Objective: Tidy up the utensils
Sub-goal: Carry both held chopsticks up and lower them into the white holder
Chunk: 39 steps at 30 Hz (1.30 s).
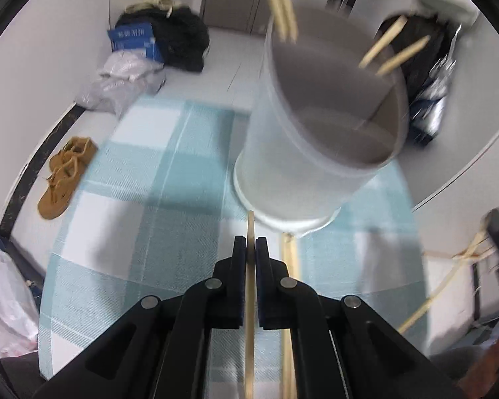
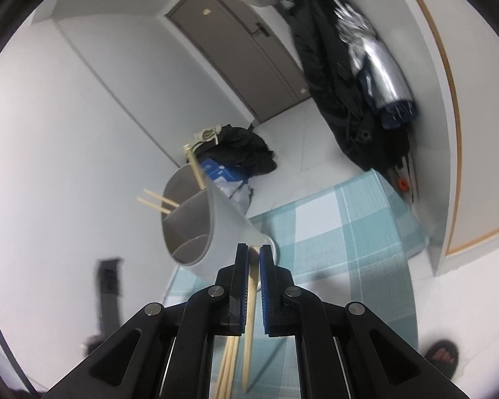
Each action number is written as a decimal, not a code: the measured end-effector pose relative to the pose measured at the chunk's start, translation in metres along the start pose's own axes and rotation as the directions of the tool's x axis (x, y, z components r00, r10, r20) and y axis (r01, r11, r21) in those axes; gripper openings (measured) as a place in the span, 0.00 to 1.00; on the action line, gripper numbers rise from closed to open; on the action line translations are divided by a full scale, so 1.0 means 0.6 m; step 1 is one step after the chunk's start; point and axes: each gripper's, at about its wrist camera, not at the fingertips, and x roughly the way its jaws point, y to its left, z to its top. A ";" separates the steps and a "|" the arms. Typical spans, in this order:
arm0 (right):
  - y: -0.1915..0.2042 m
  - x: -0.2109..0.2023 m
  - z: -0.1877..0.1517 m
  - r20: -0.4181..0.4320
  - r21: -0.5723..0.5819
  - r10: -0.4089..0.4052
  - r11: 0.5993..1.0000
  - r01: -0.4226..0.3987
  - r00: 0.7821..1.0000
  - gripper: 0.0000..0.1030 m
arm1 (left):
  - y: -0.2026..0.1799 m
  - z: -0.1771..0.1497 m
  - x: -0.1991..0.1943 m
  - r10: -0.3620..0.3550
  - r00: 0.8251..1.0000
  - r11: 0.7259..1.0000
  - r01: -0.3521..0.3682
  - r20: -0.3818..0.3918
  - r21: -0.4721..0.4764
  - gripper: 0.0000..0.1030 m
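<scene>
A frosted white utensil holder (image 1: pixel 319 133) with a grey divider stands on the blue checked cloth (image 1: pixel 143 199); it also shows in the right wrist view (image 2: pixel 213 222). Several wooden chopsticks (image 1: pixel 392 46) stick out of it. My left gripper (image 1: pixel 250 242) is shut on a single chopstick (image 1: pixel 249 299), just short of the holder's base. A second chopstick (image 1: pixel 291 299) lies on the cloth beside it. My right gripper (image 2: pixel 254 249) is shut on a chopstick (image 2: pixel 251 299) close to the holder; more chopsticks (image 2: pixel 229 365) show below it.
Brown shoes (image 1: pixel 63 173), plastic bags (image 1: pixel 123 76) and a black bundle (image 1: pixel 179 40) lie on the floor beyond the cloth. Dark coats (image 2: pixel 349 99) hang at the right by a door (image 2: pixel 243 43). A sandalled foot (image 2: pixel 440 355) stands at the lower right.
</scene>
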 end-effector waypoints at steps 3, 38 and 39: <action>0.031 -0.011 -0.008 0.013 -0.056 0.003 0.998 -0.002 1.000 0.06 | -0.015 -0.002 -0.048 -0.035 0.994 0.999 0.034 0.100 0.009 0.01; 0.173 -0.074 -0.026 0.119 -0.230 -0.068 0.969 0.094 0.991 0.05 | -0.057 0.004 -0.173 -0.164 0.953 0.980 0.128 0.256 0.151 0.01; 0.176 -0.072 -0.022 0.119 -0.235 -0.065 0.968 0.091 0.991 0.05 | -0.058 0.006 -0.173 -0.164 0.952 0.980 0.129 0.257 0.150 0.01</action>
